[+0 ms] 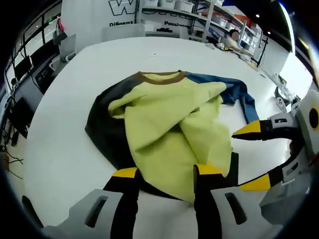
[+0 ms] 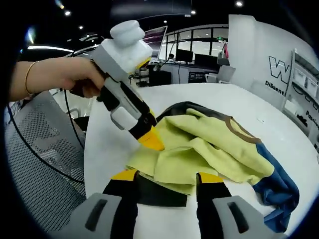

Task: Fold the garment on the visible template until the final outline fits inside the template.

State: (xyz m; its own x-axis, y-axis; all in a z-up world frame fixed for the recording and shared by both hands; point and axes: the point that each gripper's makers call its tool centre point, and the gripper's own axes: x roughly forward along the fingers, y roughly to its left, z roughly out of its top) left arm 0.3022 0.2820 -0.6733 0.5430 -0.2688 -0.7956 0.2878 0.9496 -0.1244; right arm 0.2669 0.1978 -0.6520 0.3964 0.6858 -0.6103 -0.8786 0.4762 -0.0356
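Left gripper view: shirt half folded, both tools at its near edge

Left gripper view shows my left gripper (image 1: 166,172) with its jaws apart, right at the near edge of the shirt (image 1: 169,124). The yellow cloth lies just past my jaw tips and I cannot tell if one tip is touching it. My right gripper (image 1: 254,157) comes in from the right, jaws wide apart, close beside the yellow flap.

From the right gripper view, my right gripper (image 2: 167,175) is open too, holding nothing. The shirt (image 2: 209,149) sits just ahead of it on the white table (image 2: 107,149), bunched up, with its blue sleeve (image 2: 276,191) sticking out to the right. The dark template (image 2: 162,191) peeks out under the near edge.

I think the fold is partway done. Next I should pinch a loose edge with each tool and lay it flat, then tuck in the blue sleeve so nothing hangs past the dark shape.
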